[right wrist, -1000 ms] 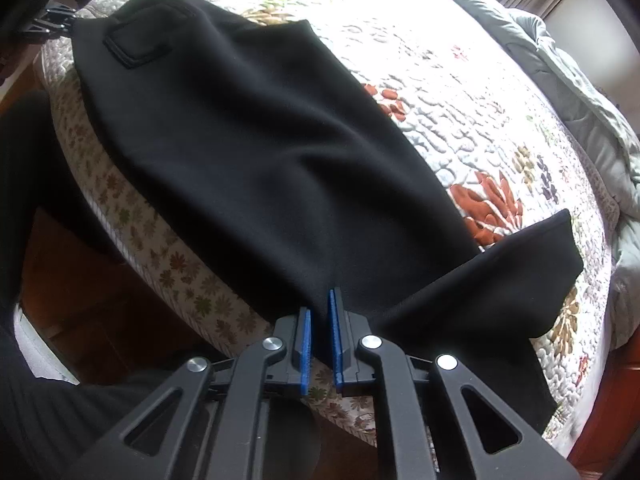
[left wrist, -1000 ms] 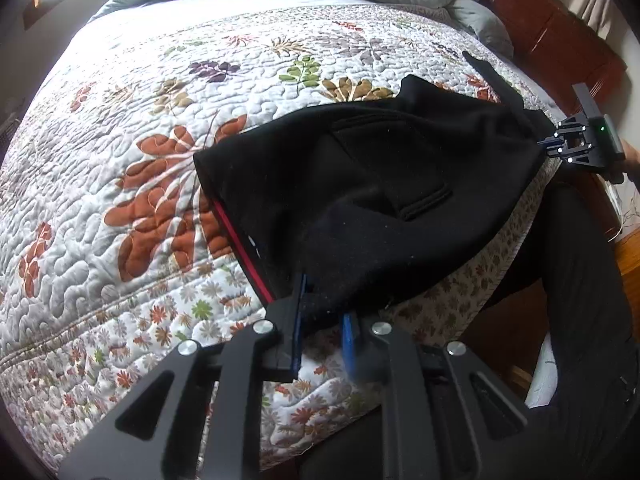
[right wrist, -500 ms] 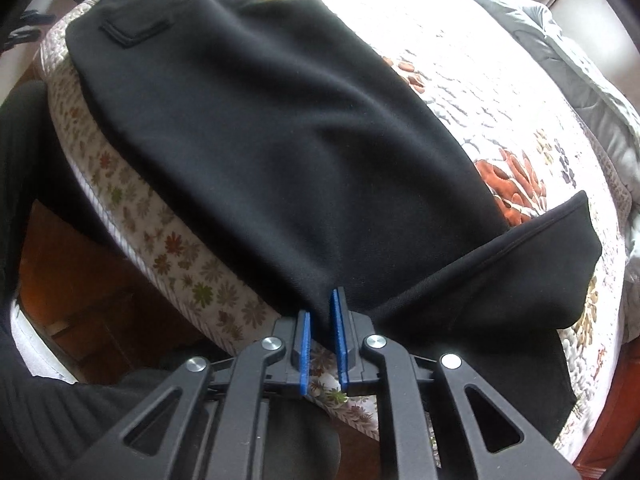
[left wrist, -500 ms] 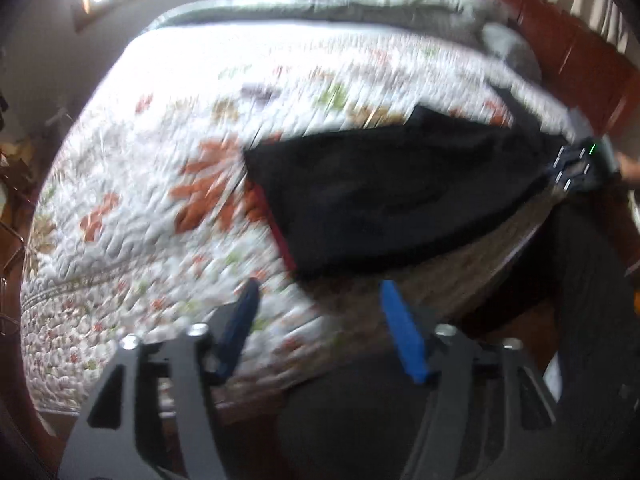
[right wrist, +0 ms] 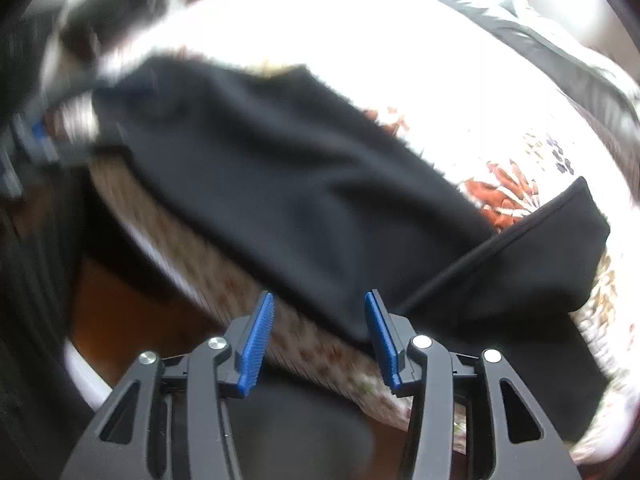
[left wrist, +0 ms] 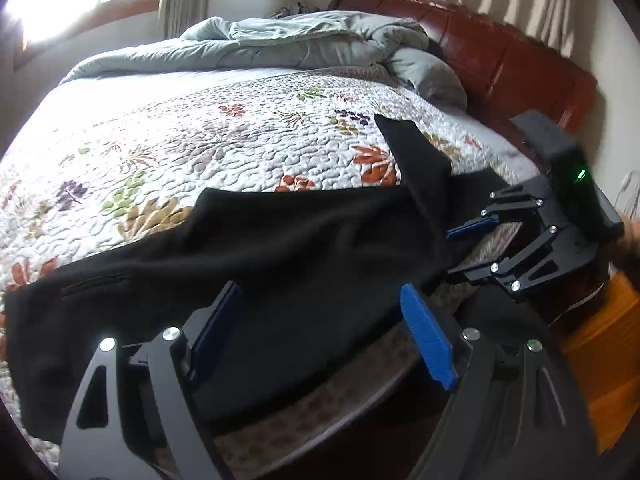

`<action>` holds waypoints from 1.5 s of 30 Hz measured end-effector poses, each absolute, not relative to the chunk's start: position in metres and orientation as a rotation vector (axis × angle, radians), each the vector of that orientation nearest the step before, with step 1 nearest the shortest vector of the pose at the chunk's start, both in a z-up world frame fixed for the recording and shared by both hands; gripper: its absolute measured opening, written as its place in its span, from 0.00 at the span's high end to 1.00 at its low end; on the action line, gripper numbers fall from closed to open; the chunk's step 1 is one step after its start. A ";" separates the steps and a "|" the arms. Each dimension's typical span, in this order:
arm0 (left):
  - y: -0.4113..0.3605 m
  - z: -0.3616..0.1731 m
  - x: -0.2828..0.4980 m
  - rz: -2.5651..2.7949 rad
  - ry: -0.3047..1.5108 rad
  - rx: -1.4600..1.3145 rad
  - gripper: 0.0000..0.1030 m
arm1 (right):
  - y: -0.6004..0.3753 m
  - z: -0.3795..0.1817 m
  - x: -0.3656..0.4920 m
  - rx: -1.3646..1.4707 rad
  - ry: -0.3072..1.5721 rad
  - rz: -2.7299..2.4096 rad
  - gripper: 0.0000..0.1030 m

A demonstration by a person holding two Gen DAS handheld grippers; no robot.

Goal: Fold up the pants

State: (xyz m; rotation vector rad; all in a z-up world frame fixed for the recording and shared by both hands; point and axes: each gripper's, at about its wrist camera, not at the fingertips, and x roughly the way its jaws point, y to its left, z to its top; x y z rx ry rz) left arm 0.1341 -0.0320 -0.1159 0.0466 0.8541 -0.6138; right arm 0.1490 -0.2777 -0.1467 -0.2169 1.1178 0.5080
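Observation:
The black pants (left wrist: 280,256) lie folded lengthwise along the near edge of the bed, one leg end turned up across the quilt (left wrist: 416,160). My left gripper (left wrist: 320,336) is open and empty, its blue pads wide apart just above the pants' near edge. My right gripper (right wrist: 318,338) is open and empty at the pants' hem end (right wrist: 320,216); it also shows in the left wrist view (left wrist: 464,248), at the right of the pants.
The floral quilt (left wrist: 180,152) covers the bed. A grey duvet (left wrist: 304,44) is bunched at the far side against the red-brown headboard (left wrist: 500,60). The bed's edge and wooden floor (left wrist: 600,360) lie below the grippers.
Both grippers have let go of the pants and opened. The left one swung right along the bed edge; the right one pulled back a little.

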 end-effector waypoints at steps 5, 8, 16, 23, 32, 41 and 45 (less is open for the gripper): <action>-0.043 -0.131 0.150 -0.559 0.892 -0.013 0.21 | -0.268 -0.179 0.166 -0.117 1.142 0.538 0.76; -0.047 -0.140 0.153 -0.560 0.902 -0.034 0.21 | -0.258 -0.206 0.158 -0.193 1.198 0.550 0.77; -0.095 -0.168 0.150 -0.527 0.855 0.149 0.21 | -0.339 -0.143 0.218 -0.078 1.139 0.348 0.76; -0.102 -0.208 0.165 -0.489 0.946 0.120 0.20 | -0.476 -0.127 0.394 0.109 1.196 -0.195 0.65; -0.112 -0.220 0.156 -0.455 0.907 0.172 0.10 | -0.490 -0.182 0.470 0.168 1.292 -0.421 0.47; -0.110 -0.220 0.158 -0.479 0.907 0.151 0.09 | -0.499 -0.206 0.471 0.078 1.317 -0.581 0.44; -0.108 -0.221 0.157 -0.480 0.902 0.149 0.09 | -0.502 -0.195 0.465 0.081 1.321 -0.544 0.82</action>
